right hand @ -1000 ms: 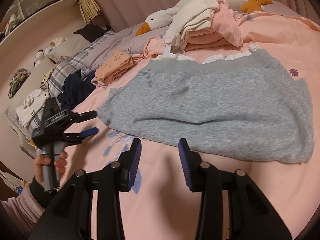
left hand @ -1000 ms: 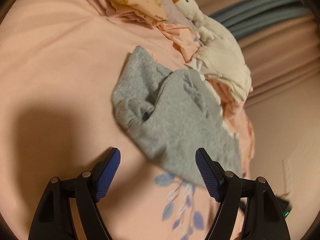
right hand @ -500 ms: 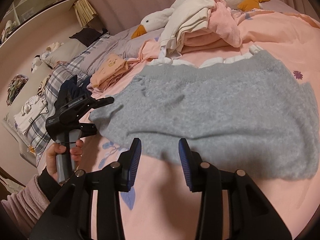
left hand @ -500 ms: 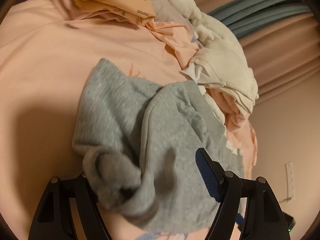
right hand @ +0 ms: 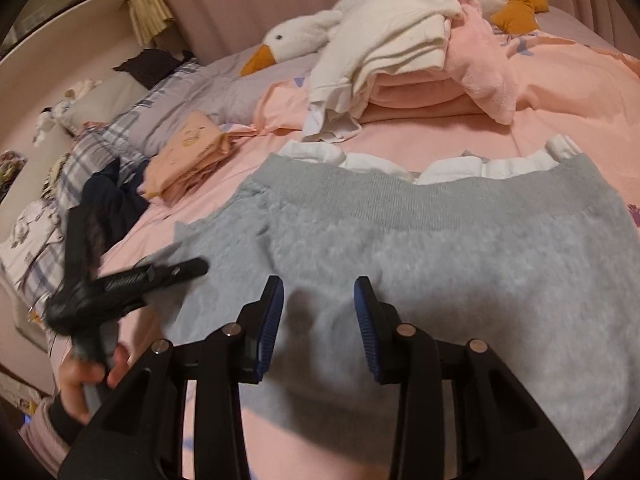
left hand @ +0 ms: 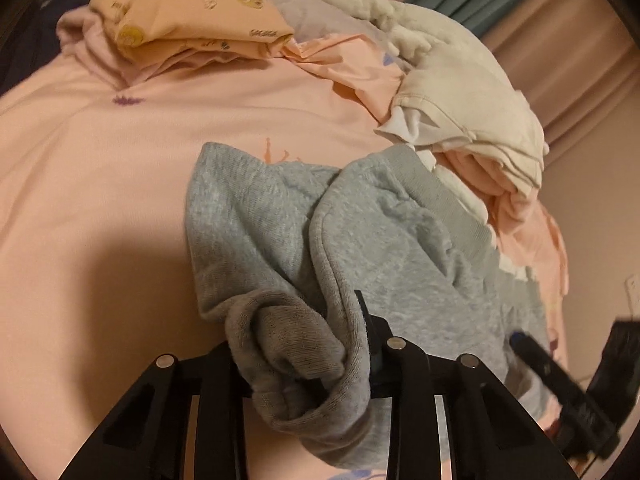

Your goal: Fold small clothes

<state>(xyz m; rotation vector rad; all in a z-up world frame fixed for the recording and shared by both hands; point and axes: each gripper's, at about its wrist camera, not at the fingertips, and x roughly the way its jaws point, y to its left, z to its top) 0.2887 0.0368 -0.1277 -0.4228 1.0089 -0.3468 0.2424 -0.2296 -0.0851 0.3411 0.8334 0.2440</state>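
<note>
Left wrist view shows the left gripper (left hand: 304, 344) clenched on a bunched leg cuff of the grey sweatpants (left hand: 400, 248) at lower centre, so carry it level across while the right gripper (right hand: 318, 320), jaws apart, pins the cloth.

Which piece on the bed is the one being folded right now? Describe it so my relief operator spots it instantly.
On the pink bedsheet, in front of the heap of cream and pink laundry draped over the plush goose, lies the grey knit garment. It is the only grey piece, spread flat, with a ribbed band along its far edge, and the left gripper is clamped on one bunched corner.
</note>
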